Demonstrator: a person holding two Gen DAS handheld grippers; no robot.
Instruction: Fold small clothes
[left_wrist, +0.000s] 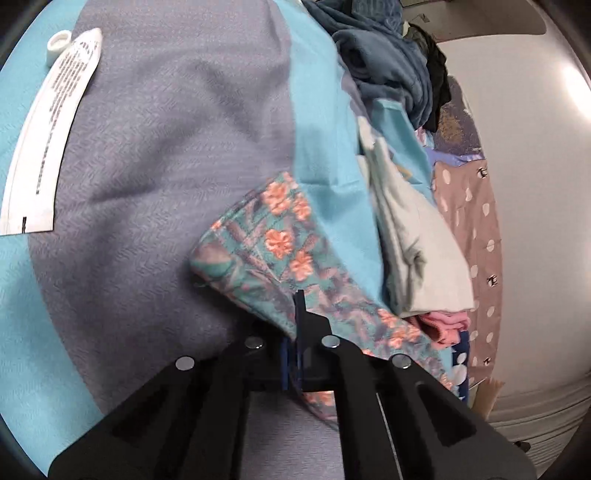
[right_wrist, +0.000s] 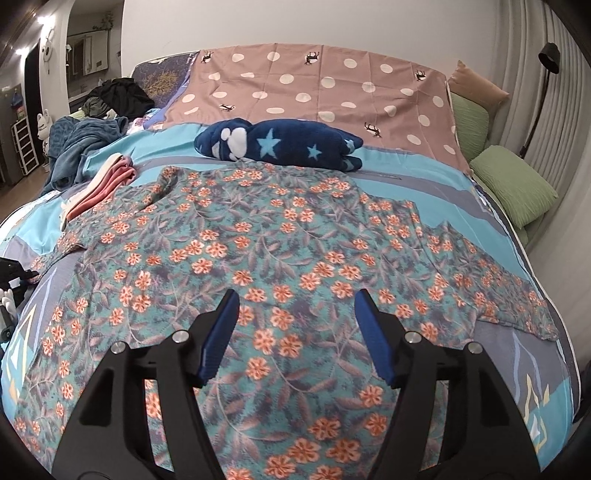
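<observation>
A teal floral shirt (right_wrist: 280, 243) with orange flowers lies spread flat on the bed. My right gripper (right_wrist: 295, 299) is open and empty, its blue fingers (right_wrist: 221, 332) hovering over the shirt's lower middle. My left gripper (left_wrist: 297, 295) is shut on the floral shirt's sleeve end (left_wrist: 280, 243) and holds it just above the grey and blue bedcover (left_wrist: 155, 147). The left gripper's black body (right_wrist: 13, 277) shows at the left edge of the right wrist view, by that sleeve.
A folded pile of white and pink clothes (right_wrist: 107, 177) (left_wrist: 417, 258) lies beside the shirt. A navy star blanket (right_wrist: 280, 144) lies behind it. A heap of dark clothes (right_wrist: 88, 140), green pillows (right_wrist: 513, 184), and a white tube (left_wrist: 48, 136) are on the bed.
</observation>
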